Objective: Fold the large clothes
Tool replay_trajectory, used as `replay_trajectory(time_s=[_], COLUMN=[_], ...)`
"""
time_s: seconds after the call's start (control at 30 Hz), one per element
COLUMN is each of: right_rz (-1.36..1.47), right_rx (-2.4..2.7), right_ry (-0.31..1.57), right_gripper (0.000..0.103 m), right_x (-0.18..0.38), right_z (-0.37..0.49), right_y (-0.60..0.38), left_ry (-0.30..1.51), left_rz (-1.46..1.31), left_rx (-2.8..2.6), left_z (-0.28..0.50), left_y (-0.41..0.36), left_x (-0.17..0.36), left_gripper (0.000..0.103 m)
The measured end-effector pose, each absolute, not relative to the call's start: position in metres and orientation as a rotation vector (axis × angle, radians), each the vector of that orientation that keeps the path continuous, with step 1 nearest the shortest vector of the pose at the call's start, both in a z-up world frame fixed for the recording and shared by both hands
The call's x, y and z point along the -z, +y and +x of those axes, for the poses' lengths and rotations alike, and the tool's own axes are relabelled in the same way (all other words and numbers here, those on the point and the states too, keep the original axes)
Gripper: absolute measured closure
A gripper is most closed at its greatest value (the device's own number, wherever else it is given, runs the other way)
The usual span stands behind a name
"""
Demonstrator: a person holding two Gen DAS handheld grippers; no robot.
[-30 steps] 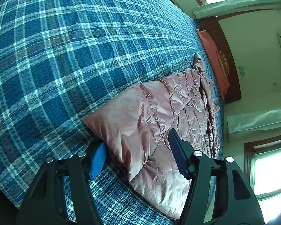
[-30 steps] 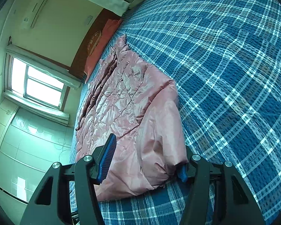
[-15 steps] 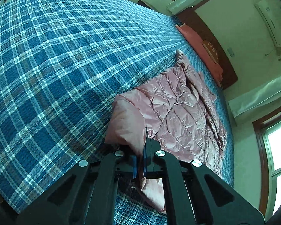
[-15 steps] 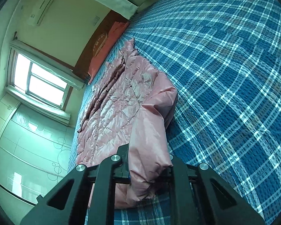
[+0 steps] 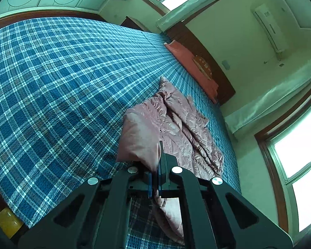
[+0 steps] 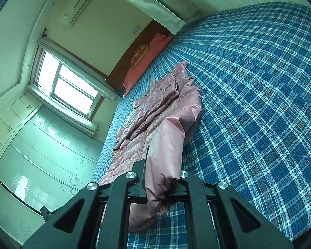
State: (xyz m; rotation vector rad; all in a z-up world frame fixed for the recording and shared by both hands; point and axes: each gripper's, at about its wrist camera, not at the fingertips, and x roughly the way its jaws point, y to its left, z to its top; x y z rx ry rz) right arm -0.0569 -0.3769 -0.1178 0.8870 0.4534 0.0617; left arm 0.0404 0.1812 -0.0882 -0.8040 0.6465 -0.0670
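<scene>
In the left wrist view the left gripper [image 5: 154, 178] sits at the lower middle of the frame with its two blue-padded fingers [image 5: 149, 183] drawn together, clamped on a thin fold of the pink jacket [image 5: 176, 124]. The fabric comes out from between the pads, hangs a little below them, and rises above them as a smooth puffed edge lifted off the bed [image 5: 51, 83]. The rest of the jacket trails away toward the upper right, quilted and wrinkled, lying on the blue plaid cover near the bed's right edge. A red pillow [image 5: 188, 62] lies further off against the dark headboard in the upper right.

In the right wrist view the right gripper [image 6: 161, 186] is at the lower middle, its jaws closed on a thicker bunch of the same jacket [image 6: 168, 128]. The cloth fills the whole gap between the black fingers [image 6: 140, 176] and bulges out above and below them. From the grip the smooth pink edge stretches up toward the centre of the frame, raised from the plaid cover [image 6: 259, 103], while the quilted part spreads to the left and upward, lying along the bed's left edge in this frame. The red pillow [image 6: 147, 62] shows in the upper middle, by the headboard and below a window [image 6: 68, 87]
</scene>
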Motion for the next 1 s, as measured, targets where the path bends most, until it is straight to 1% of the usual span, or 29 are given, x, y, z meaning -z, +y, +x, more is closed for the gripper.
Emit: replay_trajectory(time_s=[0.3,0.43,0.63,0.83,1.0], right_rz=[0.871,0.875,0.838,0.836,0.809], right_rx=[-0.098,-0.119,-0.130,-0.115,-0.066], right_ry=[0.353,0.344,0.366,0.347,0.388], right_gripper=[0.095,0.095,0.095,0.095,0.095], right_x=[0.077,0.070,0.061,0.041,0.035], right_z=[-0.090,-0.082,-0.024,0.070,0.160], right_y=[-0.378,-0.380,-0.384,-0.409,-0.429], left_ry=[0.620,0.608,0.611,0.607,0.650], left_rz=[-0.801,-0.779,-0.726,-0.657,-0.607], left_rx=[0.135,0.147,0.142,0.106,0.049], left_z=[0.011,0.026,0.102,0.203,0.294], left_y=[0.183,0.184,0.175,0.157,0.142], left_x=[0.054,0.044,0.036,0.026,0.030], left_gripper=[0.100,0.100,0.100,0.100,0.100])
